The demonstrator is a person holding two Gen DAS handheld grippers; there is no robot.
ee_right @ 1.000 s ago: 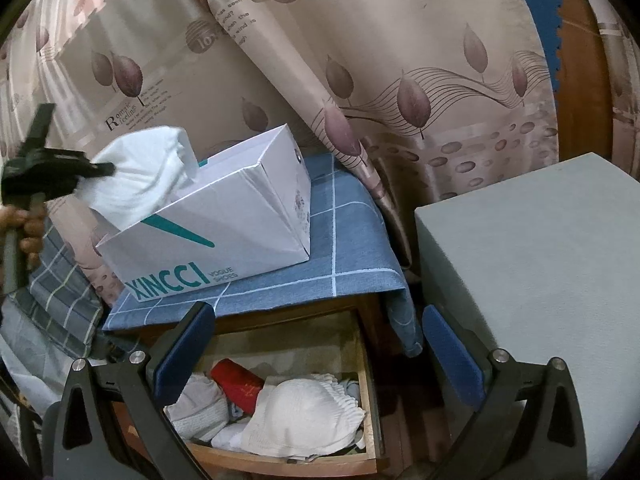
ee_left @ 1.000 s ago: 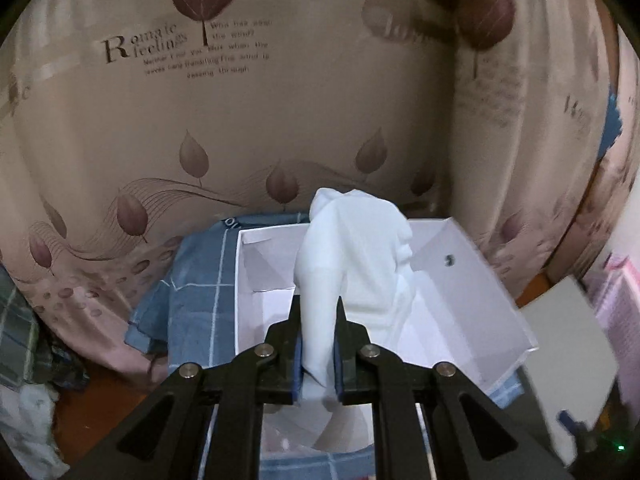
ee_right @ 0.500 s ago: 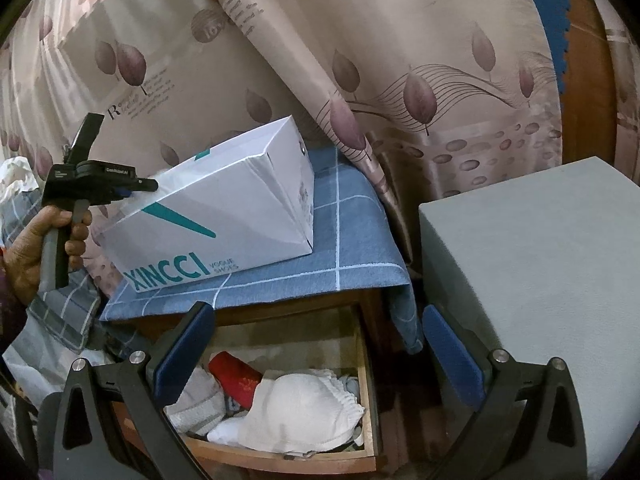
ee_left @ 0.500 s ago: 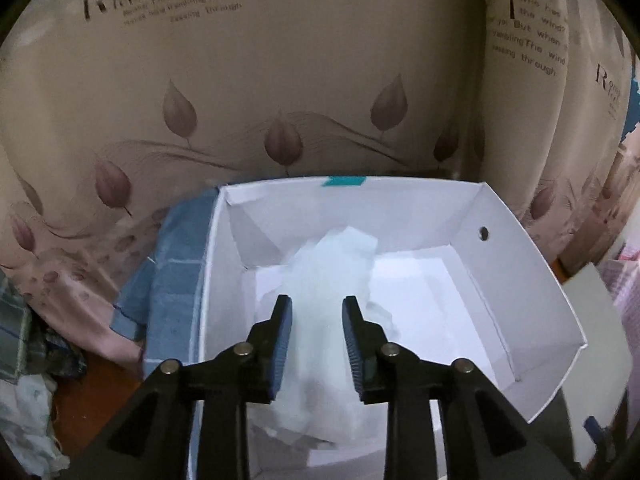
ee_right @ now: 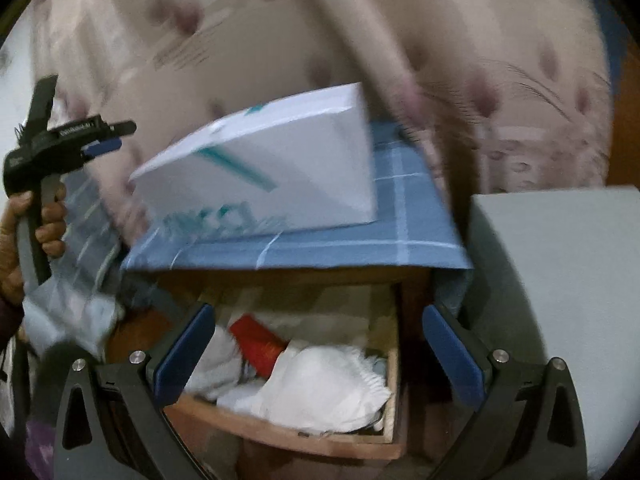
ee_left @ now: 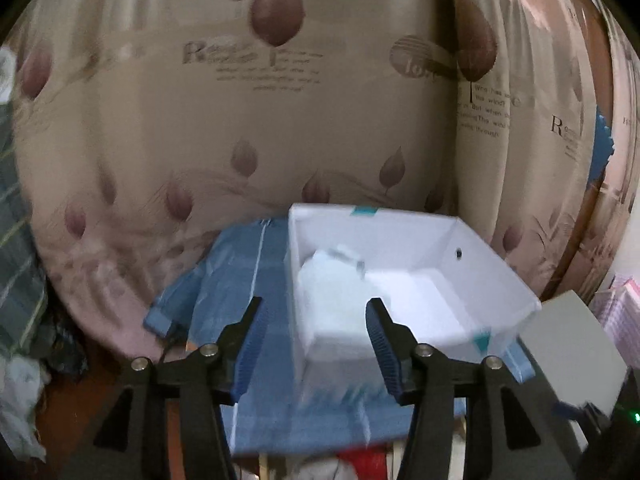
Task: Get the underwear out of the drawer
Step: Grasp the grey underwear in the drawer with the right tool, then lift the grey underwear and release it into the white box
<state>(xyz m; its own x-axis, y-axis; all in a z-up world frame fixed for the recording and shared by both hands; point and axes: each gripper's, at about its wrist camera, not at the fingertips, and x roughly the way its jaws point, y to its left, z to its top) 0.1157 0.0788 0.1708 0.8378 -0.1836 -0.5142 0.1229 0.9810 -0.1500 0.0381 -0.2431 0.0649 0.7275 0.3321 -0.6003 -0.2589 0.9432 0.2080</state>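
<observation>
A white piece of underwear (ee_left: 332, 292) lies in the left end of an open white box (ee_left: 404, 236) on a blue cloth. My left gripper (ee_left: 314, 320) is open and empty, pulled back in front of the box; it also shows in the right wrist view (ee_right: 108, 136), held up left of the box (ee_right: 280, 168). My right gripper (ee_right: 320, 352) is open and empty above the open wooden drawer (ee_right: 304, 436). The drawer holds white underwear (ee_right: 320, 388), other white cloth and a red item (ee_right: 258, 344).
The blue checked cloth (ee_right: 360, 244) covers the cabinet top above the drawer. A grey padded block (ee_right: 560, 300) stands to the right. A leaf-print curtain (ee_left: 240, 120) hangs behind. Crumpled clothes (ee_left: 20, 380) lie at the left.
My left gripper carried the white underwear down into the box, let go, opened wide and drew back. My right gripper moved closer to the drawer.
</observation>
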